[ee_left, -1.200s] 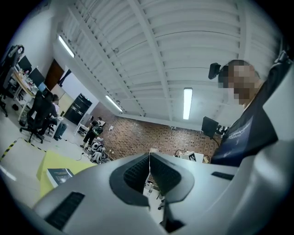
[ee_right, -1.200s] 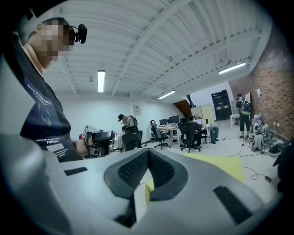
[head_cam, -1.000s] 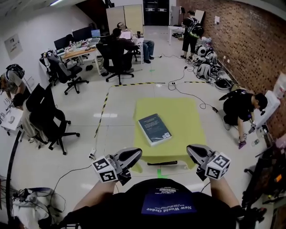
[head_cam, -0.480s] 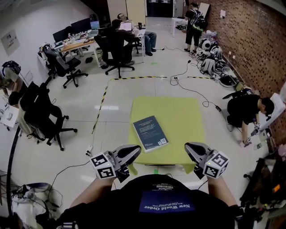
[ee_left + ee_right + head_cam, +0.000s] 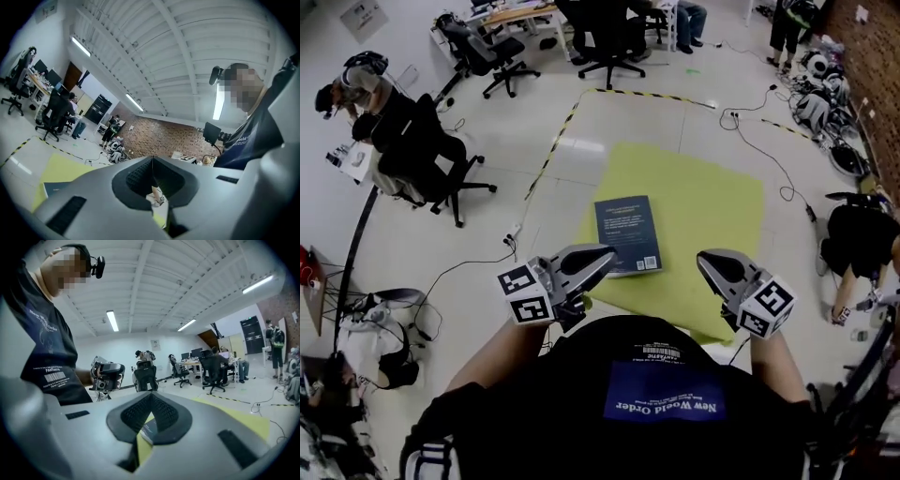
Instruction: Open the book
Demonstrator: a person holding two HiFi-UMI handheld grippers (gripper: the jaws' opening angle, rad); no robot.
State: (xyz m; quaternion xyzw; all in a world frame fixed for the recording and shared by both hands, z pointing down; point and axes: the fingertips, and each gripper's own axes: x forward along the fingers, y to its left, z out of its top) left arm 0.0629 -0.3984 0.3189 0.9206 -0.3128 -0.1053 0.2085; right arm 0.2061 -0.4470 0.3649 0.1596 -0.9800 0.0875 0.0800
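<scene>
A closed dark blue book [image 5: 626,234] lies flat on the low yellow-green table [image 5: 712,211], near its front left part. My left gripper [image 5: 606,255] is shut and empty, its tip just left of the book's near corner and above the table edge. My right gripper [image 5: 709,261] is also shut and empty, to the right of the book over the table's near edge. In the left gripper view the jaws [image 5: 152,159] meet, with the table [image 5: 58,168] and a book corner [image 5: 52,188] low at the left. Under the closed right jaws [image 5: 150,395] the book [image 5: 149,428] shows.
Black office chairs [image 5: 422,155] and seated people stand to the left and at the back. Yellow-black tape [image 5: 555,145] marks the floor beyond the table. Cables [image 5: 773,155] run on the floor at the right, where a person crouches [image 5: 862,239]. A bag [image 5: 380,342] lies at my left.
I have come closer to the table. Both grippers moved forward and now flank the book's near end. Both stayed shut, and the book has not moved on the table.
</scene>
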